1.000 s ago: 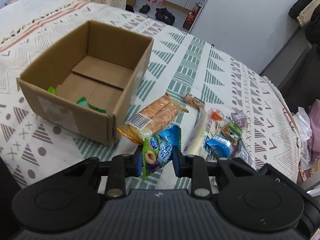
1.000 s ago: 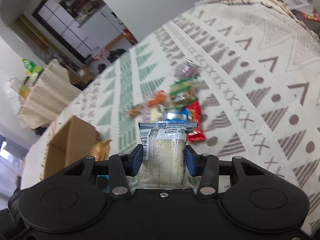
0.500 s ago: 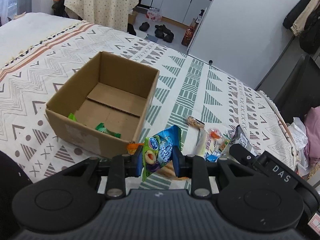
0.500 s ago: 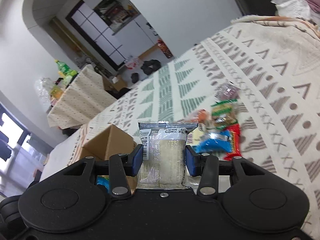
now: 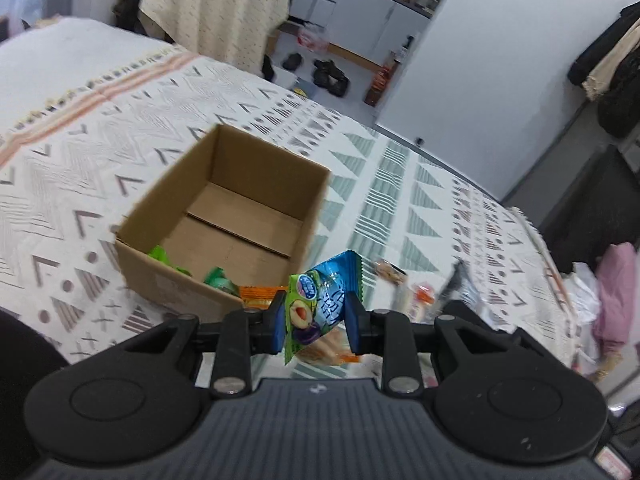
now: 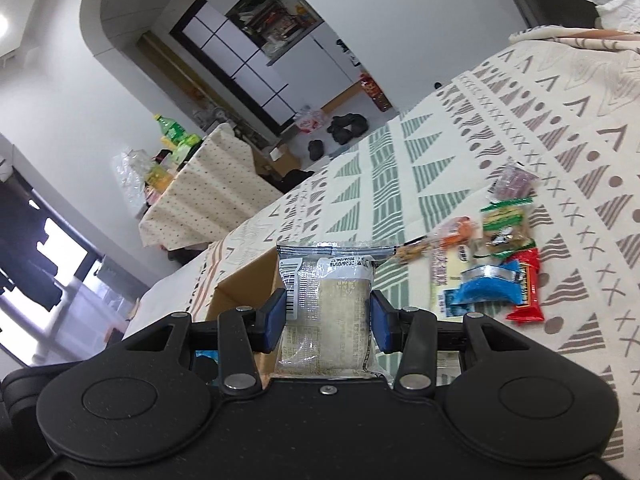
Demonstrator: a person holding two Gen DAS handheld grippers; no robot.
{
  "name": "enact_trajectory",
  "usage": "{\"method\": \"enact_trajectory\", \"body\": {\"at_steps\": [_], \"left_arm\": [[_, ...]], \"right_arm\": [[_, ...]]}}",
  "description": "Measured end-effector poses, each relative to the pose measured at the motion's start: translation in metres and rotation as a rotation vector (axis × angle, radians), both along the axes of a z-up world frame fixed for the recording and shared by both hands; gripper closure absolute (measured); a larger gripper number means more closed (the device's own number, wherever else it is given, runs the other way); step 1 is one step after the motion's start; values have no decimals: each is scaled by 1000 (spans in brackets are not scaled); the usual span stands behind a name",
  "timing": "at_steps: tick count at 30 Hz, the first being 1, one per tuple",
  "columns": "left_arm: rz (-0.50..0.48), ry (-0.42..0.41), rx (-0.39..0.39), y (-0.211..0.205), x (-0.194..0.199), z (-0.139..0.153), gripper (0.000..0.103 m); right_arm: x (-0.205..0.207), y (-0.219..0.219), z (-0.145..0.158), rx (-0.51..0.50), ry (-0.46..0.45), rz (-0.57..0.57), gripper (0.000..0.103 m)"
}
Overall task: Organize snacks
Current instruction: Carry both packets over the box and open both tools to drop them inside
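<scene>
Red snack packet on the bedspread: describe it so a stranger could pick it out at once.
On the patterned bedspread, right of the cardboard box, lies a loose cluster of snacks. The red snack packet sits at its near right edge, against a blue packet and below a green-trimmed one. It is the only solid red wrapper there.

Patterned bedspread (image 5: 400,184) carries open cardboard box (image 5: 224,216); loose snack packets (image 6: 492,256) heaped near it.
</scene>
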State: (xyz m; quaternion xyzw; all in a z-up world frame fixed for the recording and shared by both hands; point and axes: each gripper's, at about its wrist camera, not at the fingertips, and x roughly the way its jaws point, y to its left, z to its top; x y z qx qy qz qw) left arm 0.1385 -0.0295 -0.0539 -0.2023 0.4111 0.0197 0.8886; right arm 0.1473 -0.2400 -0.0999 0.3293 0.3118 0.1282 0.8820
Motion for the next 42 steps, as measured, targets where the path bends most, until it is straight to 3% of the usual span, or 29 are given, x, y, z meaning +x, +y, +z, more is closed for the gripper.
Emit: {"method": "enact_trajectory", "body": {"at_steps": [10, 19, 27, 35, 42], "left_arm": [[-12, 39, -37, 4, 5, -11, 74], [3, 27, -89, 20, 6, -12, 74], [12, 15, -109, 34, 11, -13, 73], [76, 31, -147, 62, 18, -21, 73], [129, 68, -125, 80, 19, -29, 72]], "right_arm": [[3, 6, -2, 12, 2, 22, 60], [15, 45, -7, -50, 31, 156, 60], [19, 56, -10, -9, 44, 187, 60], [24, 74, -6, 12, 19, 252, 60], [36, 88, -6, -12, 15, 264, 60]]}}
